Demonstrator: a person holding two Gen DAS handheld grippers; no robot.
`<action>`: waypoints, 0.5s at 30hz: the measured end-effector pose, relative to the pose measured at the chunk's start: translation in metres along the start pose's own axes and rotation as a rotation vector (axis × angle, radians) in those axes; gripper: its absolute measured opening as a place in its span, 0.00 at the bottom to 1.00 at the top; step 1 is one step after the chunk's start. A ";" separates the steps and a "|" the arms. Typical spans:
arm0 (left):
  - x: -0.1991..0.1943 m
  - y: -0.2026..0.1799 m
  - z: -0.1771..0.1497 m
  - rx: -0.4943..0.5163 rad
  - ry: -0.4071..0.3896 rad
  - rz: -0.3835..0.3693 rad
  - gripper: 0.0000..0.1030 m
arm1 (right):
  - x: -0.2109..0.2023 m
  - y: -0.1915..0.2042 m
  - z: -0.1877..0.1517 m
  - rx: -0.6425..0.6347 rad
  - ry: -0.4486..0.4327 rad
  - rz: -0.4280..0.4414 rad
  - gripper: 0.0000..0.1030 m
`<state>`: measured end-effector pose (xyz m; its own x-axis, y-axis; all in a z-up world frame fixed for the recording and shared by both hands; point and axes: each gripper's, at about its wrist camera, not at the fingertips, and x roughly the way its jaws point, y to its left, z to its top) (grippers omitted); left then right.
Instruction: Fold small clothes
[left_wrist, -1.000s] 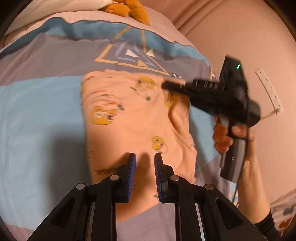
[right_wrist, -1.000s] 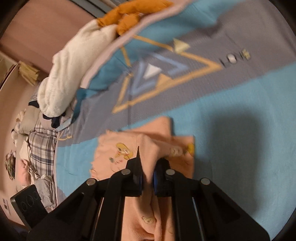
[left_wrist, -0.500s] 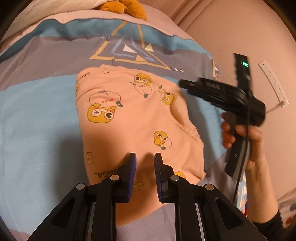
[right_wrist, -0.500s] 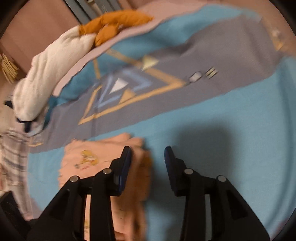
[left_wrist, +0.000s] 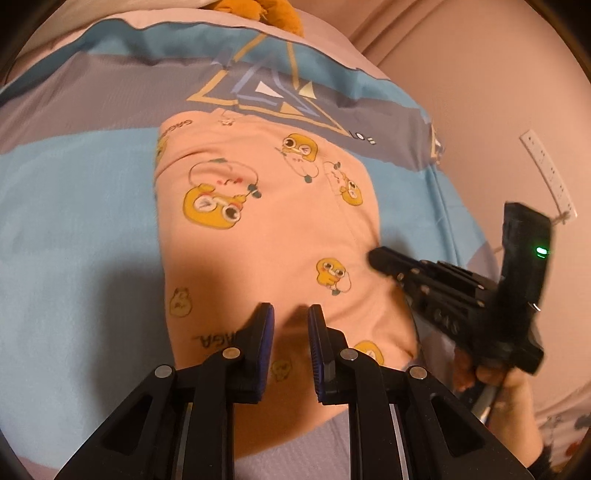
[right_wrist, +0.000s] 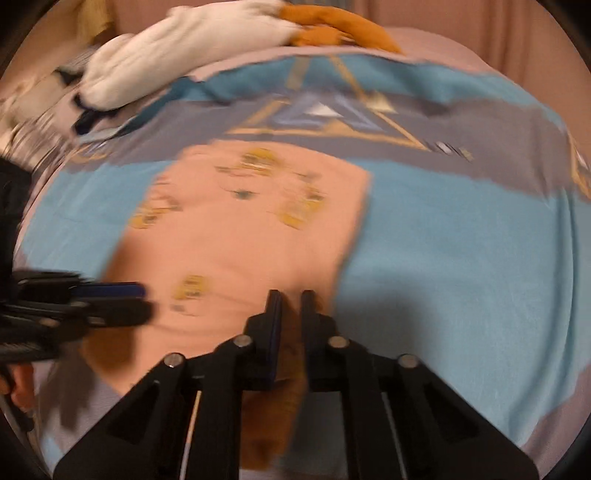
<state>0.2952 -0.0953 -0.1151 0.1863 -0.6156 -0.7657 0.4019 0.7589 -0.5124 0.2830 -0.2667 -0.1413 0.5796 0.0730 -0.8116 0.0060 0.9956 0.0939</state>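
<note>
— Where the blue-and-grey bedspread lies flat, what sits on it?

— A peach garment printed with yellow cartoon ducks, lying smoothed out near the middle of the bed, its far edge touching the grey band with the gold triangle design.

— Starting from the left, what does the left gripper do?

— It hangs over the near edge of the garment, its blue-padded fingers a narrow gap apart with nothing between them. In the right wrist view the same tool comes in from the left edge, blurred, over the garment's left side.

— And further right?

— The right gripper is at the garment's near right corner. Its fingers stand close together with a fold of peach cloth rising between them. The blur keeps me from telling whether they truly pinch it. In the left wrist view its black tip rests against the garment's right edge, and the person's right hand holds the handle.

— Anything beyond the garment?

— A white blanket and an orange plush toy lie at the far end of the bed, and a white power strip is against the pink wall at right.
</note>
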 end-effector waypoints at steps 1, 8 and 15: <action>-0.003 0.000 -0.003 0.010 0.003 0.007 0.15 | -0.001 -0.011 -0.003 0.041 0.000 -0.037 0.22; -0.019 -0.011 -0.031 0.104 -0.003 0.064 0.15 | -0.043 -0.032 -0.023 0.144 -0.085 0.062 0.23; -0.010 -0.008 -0.048 0.084 0.002 0.049 0.15 | -0.067 0.035 -0.032 -0.028 -0.142 0.234 0.22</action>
<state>0.2471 -0.0853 -0.1215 0.2060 -0.5773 -0.7901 0.4660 0.7679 -0.4396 0.2179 -0.2345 -0.1021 0.6713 0.2939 -0.6804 -0.1627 0.9541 0.2515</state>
